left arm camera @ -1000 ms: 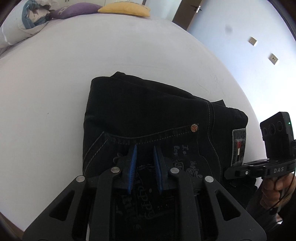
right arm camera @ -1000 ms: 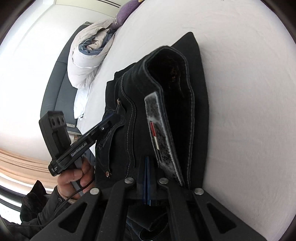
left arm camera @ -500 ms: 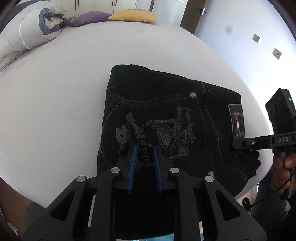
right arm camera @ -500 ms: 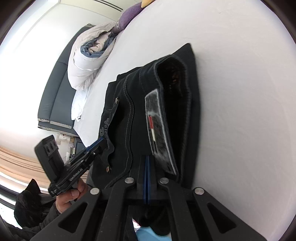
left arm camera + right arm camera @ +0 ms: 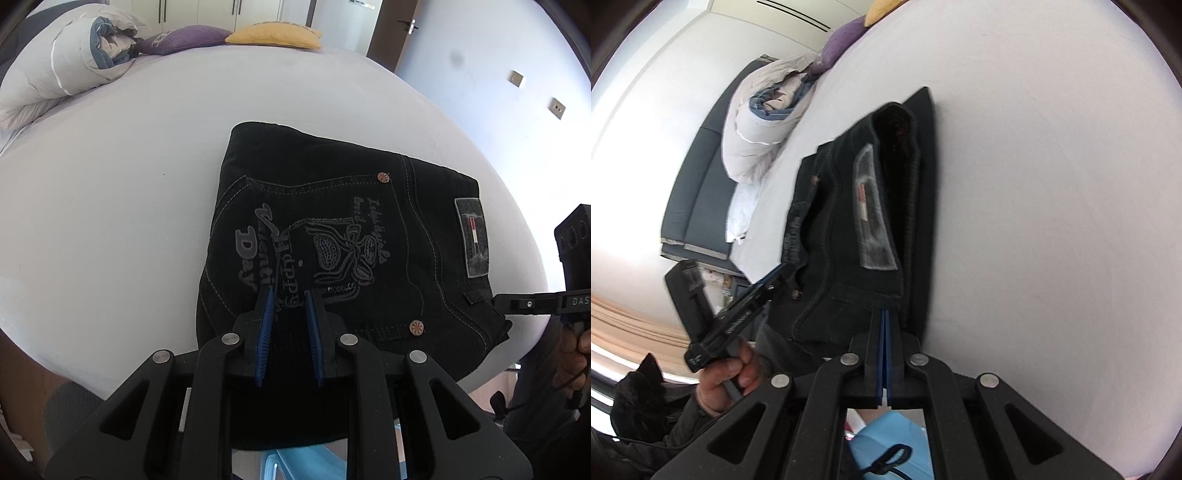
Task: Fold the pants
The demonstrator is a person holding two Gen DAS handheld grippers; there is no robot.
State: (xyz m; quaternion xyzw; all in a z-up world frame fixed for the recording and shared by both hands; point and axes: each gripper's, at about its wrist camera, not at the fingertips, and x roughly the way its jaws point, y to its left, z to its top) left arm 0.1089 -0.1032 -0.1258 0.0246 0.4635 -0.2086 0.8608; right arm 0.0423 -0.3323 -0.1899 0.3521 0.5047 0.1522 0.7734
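Note:
Black jeans (image 5: 332, 236) lie folded into a compact stack on the white bed (image 5: 129, 184), back pocket embroidery and grey waist label up. My left gripper (image 5: 290, 295) is open, its blue fingertips just above the near edge of the stack, holding nothing. In the right wrist view the jeans (image 5: 864, 221) show from the waistband side. My right gripper (image 5: 885, 314) has its blue pads pressed together at the near corner of the stack; whether cloth is pinched between them is not visible. It also shows in the left wrist view (image 5: 495, 301) at the waistband corner.
A rolled white and blue duvet (image 5: 62, 70), a purple pillow (image 5: 184, 37) and a yellow pillow (image 5: 273, 35) lie at the bed's far end. The bed edge runs close to the jeans on the near and right sides. A light blue object (image 5: 886, 439) sits below.
Both grippers have drawn back from the jeans. The left one has lifted off the pocket area toward the near edge. The raised waistband fold on the right has settled down onto the stack.

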